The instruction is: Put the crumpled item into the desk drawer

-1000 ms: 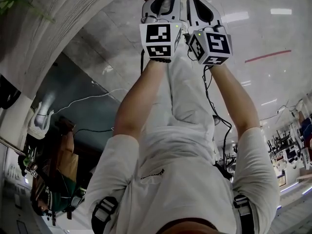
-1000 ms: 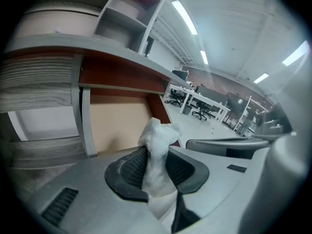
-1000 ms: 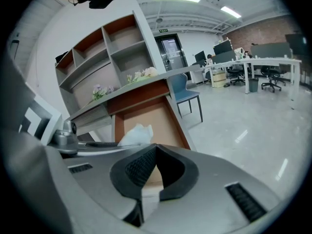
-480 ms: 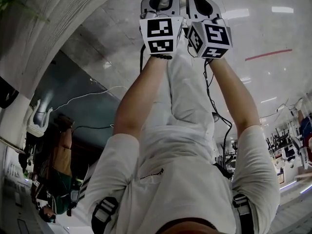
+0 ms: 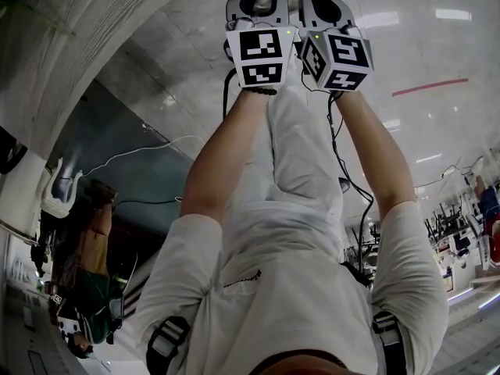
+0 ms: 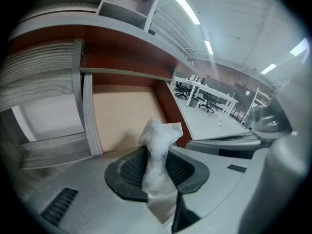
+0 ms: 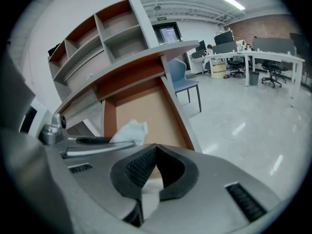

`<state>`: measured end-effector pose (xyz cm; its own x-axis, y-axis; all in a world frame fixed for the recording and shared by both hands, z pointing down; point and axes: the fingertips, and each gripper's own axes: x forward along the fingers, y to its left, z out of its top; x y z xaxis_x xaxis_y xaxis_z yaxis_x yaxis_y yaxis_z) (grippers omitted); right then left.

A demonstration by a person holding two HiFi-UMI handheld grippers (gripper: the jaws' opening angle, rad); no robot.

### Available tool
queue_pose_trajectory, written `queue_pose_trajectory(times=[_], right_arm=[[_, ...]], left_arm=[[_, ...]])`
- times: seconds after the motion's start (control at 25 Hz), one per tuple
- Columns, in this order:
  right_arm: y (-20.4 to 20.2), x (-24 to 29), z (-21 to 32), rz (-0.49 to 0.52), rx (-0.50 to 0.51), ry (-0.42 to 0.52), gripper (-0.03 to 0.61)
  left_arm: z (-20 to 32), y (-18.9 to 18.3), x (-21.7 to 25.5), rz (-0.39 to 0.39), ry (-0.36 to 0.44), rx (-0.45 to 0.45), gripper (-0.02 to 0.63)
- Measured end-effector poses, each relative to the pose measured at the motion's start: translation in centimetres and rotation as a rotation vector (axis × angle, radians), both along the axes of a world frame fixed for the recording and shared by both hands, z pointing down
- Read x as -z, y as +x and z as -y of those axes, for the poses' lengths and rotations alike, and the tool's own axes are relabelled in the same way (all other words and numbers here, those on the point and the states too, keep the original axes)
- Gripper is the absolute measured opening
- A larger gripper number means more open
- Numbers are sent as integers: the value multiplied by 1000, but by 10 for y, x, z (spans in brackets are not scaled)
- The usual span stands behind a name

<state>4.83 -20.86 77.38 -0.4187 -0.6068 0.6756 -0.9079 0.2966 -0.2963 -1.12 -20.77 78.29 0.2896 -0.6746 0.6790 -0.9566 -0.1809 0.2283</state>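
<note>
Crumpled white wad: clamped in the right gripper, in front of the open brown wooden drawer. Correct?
Wrong gripper. The crumpled white wad is clamped in the left gripper, in front of the open brown wooden drawer; the left gripper view shows it between those jaws. The right gripper is shut on nothing.

Long white ceiling light strips (image 6: 185, 6) light both gripper views brightly and evenly, with soft shine on the glossy pale grey floor (image 7: 243, 126). The head view is dimmer and greyer, streaked with glare. Straight lines bend toward every edge, the gripper views have black corners, and the grey shells of the left hand-held gripper (image 6: 157, 152) and right hand-held gripper (image 7: 156, 147) blur near the lens.
</note>
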Motion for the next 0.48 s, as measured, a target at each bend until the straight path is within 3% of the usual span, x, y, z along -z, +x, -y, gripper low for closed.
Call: queue_pose_trajectory(times=[0.48], right_arm=[[6, -3, 1, 2, -4, -9, -2]], left_arm=[[1, 6, 2, -10, 14, -4, 110]])
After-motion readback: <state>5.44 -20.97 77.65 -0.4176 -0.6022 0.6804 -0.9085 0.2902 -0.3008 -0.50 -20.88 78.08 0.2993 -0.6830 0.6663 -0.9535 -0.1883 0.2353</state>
